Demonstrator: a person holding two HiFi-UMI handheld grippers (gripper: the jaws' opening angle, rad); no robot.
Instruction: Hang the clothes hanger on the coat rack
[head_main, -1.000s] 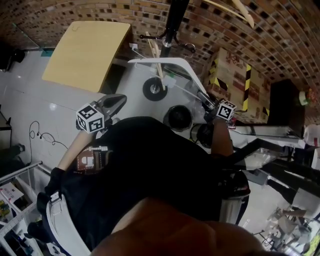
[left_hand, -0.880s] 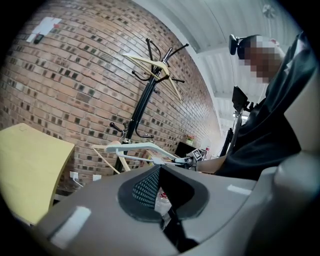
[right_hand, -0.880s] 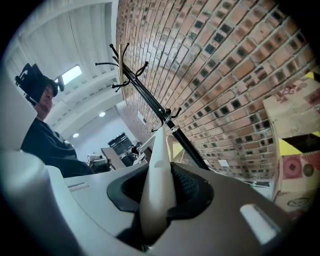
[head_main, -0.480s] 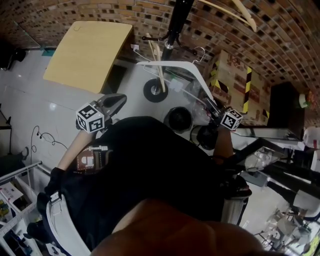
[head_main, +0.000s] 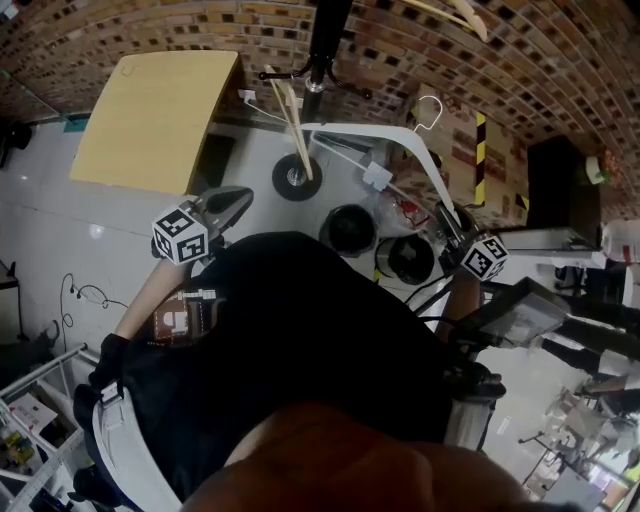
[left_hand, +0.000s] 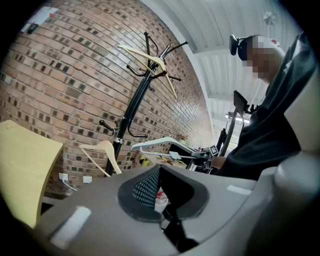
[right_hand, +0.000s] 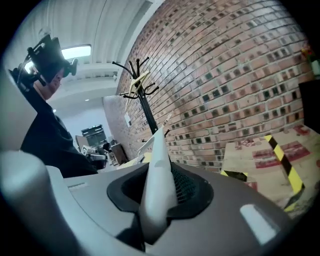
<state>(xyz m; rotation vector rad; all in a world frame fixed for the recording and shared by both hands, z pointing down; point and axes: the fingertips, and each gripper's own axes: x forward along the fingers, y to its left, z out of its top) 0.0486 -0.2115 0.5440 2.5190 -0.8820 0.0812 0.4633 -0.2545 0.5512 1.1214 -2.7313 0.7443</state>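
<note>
Brick wall (head_main: 560, 60) backs coat rack (head_main: 322, 40); right claw (head_main: 449, 216) clamps white hanger (head_main: 352, 128) near it.

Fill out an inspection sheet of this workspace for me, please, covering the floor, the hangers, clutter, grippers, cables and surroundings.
Surface: pale glossy floor; the rack's round base stands on it.
Job's things: white hanger held in the air, its hook not yet on the black coat rack; a high wooden hanger and a low wooden hanger hang on the rack.
Clutter: yellow board, two black round objects on the floor, taped cardboard box.
Grippers: right gripper shut on the white hanger; left gripper jaws apart, nothing between them.
Cables: thin black cable on the floor.
Surroundings: brick wall behind the rack.
</note>
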